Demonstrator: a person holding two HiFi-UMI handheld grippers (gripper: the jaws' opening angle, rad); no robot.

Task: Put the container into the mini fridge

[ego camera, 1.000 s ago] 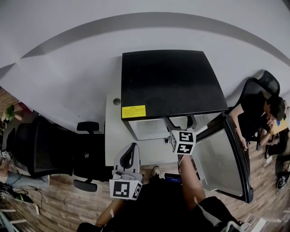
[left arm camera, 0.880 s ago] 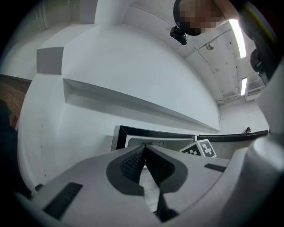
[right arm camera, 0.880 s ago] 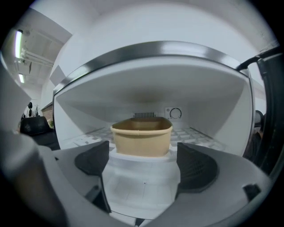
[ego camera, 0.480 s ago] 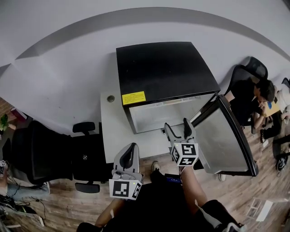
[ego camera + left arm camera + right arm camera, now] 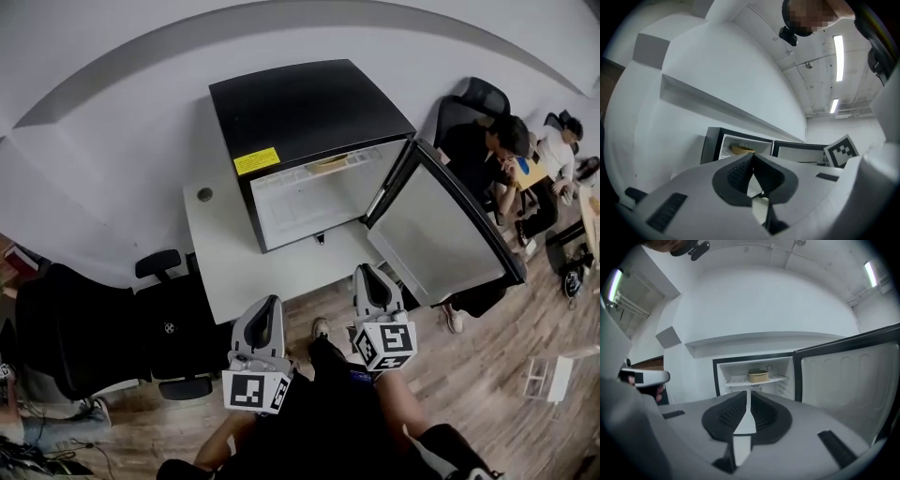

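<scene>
My right gripper has its jaws pressed together on nothing, and my left gripper likewise (tips meeting, empty). Straight ahead, well beyond the right jaws, the container sits on the shelf inside the mini fridge, whose door stands open to their right.

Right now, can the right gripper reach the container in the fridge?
Probably yes. The door stands open, and nothing lies between the right gripper and the container on the shelf. Its fingers are closing on nothing, so they must open first.
</scene>
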